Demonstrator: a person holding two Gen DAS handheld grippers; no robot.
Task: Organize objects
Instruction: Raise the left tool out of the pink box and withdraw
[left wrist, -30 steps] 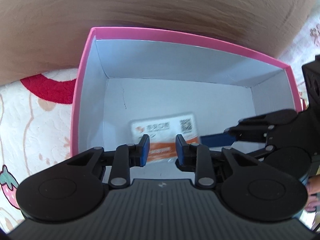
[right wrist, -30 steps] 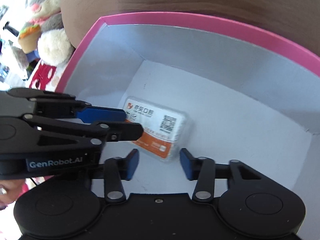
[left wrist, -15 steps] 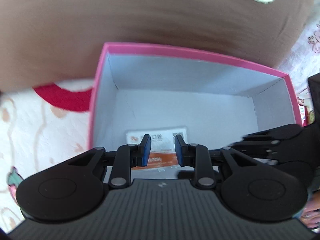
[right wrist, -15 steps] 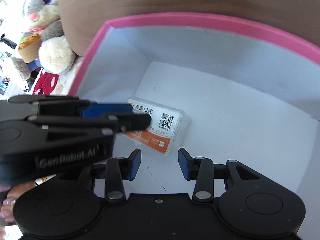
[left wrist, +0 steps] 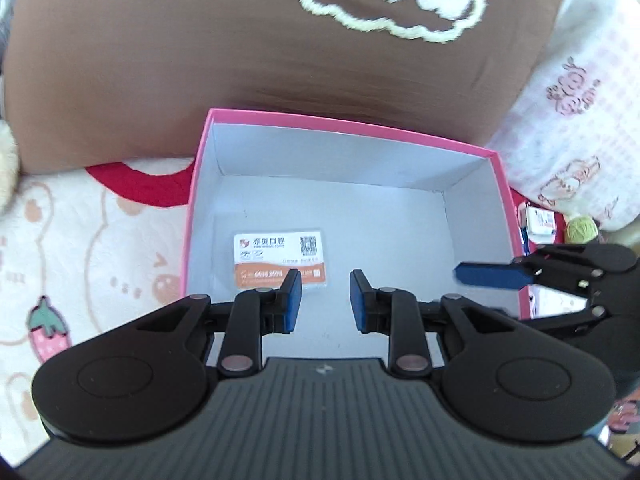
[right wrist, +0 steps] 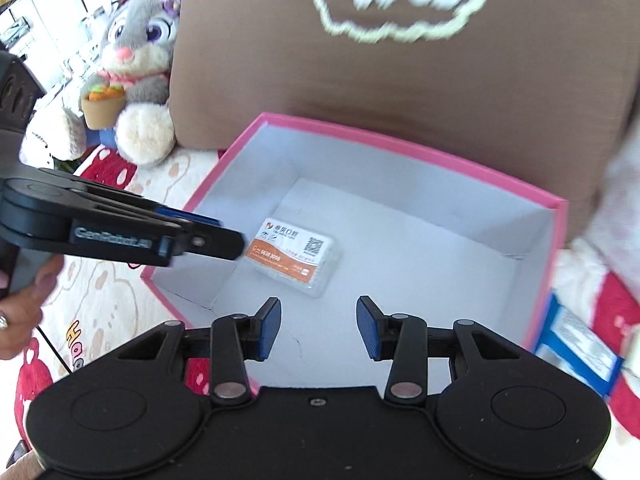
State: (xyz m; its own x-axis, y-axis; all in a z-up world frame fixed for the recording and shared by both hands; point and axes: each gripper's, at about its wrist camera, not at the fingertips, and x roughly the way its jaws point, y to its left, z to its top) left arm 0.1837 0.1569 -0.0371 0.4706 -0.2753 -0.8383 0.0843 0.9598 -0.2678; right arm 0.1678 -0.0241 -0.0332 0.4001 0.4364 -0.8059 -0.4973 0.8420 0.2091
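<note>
— On the left gripper (left wrist: 325, 300): matte black, two round hubs, hinged link arms, silver rivets at the pivots, blue pads (left wrist: 294, 300) at the fingertips.

— Behind those, a ribbed grey housing (left wrist: 320, 420) with a tiny white mark at its centre. And on the right gripper (right wrist: 316, 328)?

— Same build: black discs, silver pivot pins, blue pads. Smooth black body, though, with one small screw (right wrist: 318, 401) in the middle.

— Any lettering?

— "GenRobot.AI" in pale letters along the side of the left one, read from the right wrist view.

— And on the hand (right wrist: 20, 300)?

— A ring (right wrist: 2, 321) on one finger; a thin black cable (right wrist: 52, 350) trailing just below.
</note>
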